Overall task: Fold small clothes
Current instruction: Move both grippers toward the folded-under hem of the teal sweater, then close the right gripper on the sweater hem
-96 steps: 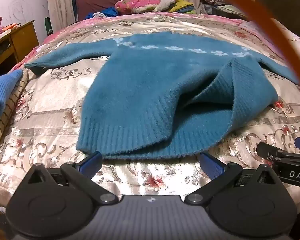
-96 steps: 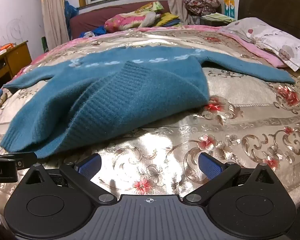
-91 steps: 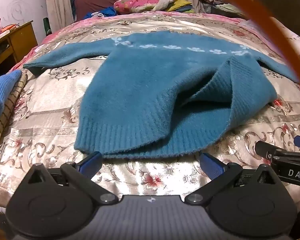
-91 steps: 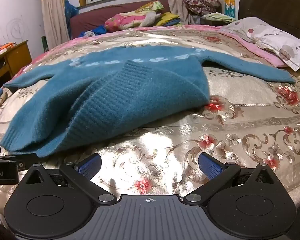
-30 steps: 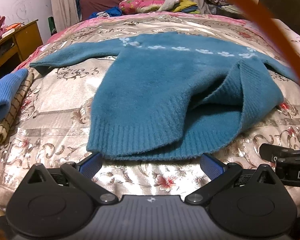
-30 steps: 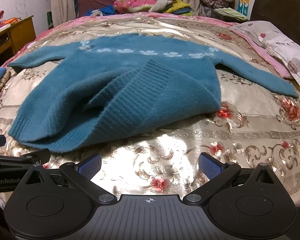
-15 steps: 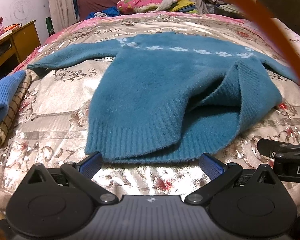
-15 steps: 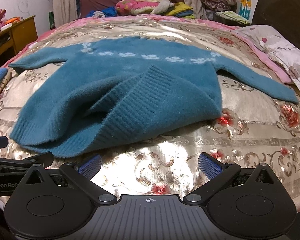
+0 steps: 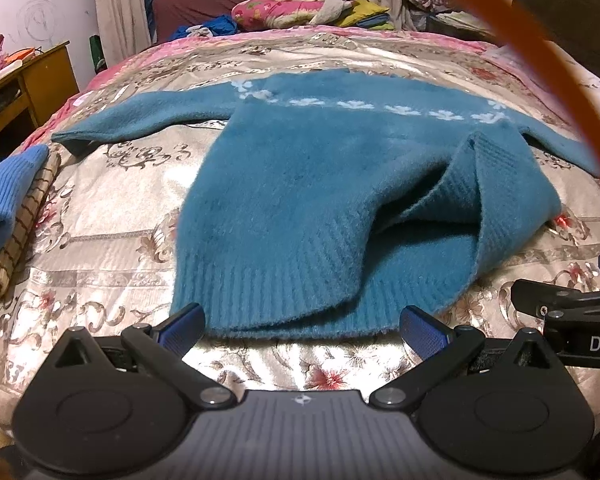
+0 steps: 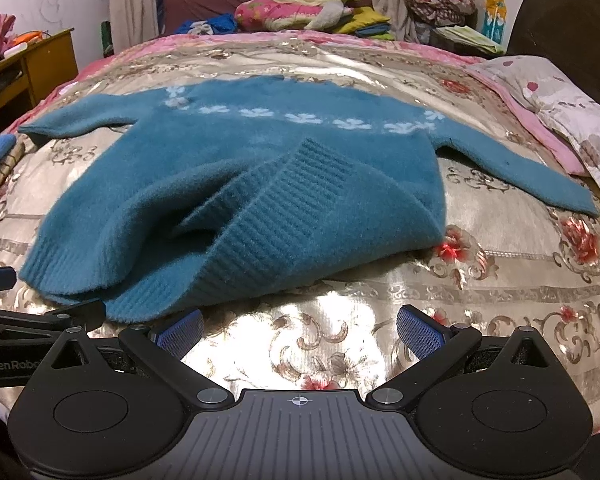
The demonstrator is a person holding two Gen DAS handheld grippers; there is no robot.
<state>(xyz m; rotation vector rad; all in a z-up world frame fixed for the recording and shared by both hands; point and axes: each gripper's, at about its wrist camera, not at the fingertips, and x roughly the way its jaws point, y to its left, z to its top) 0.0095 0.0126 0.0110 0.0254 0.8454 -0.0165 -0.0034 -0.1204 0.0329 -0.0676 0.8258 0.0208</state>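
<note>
Left wrist view: teal sweater [image 9: 312, 184] lies flat on the bedspread [image 9: 100, 216], hem toward 6 o'clock, neckline toward 12, sleeves spread along 9–3; its right hem corner is flipped back in a ridge. Left gripper [image 9: 302, 322] and right gripper [image 10: 298, 326] hover just short of the hem, jaws apart, empty. Likely risk: grabbing one knit layer only, so the fold drags crooked.

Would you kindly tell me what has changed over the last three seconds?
Little: both open grippers, left gripper and right gripper, drifted slightly, the right one rising a bit and edging left. Nothing was grasped. The teal sweater lies as before, hem corner still flipped up.
</note>
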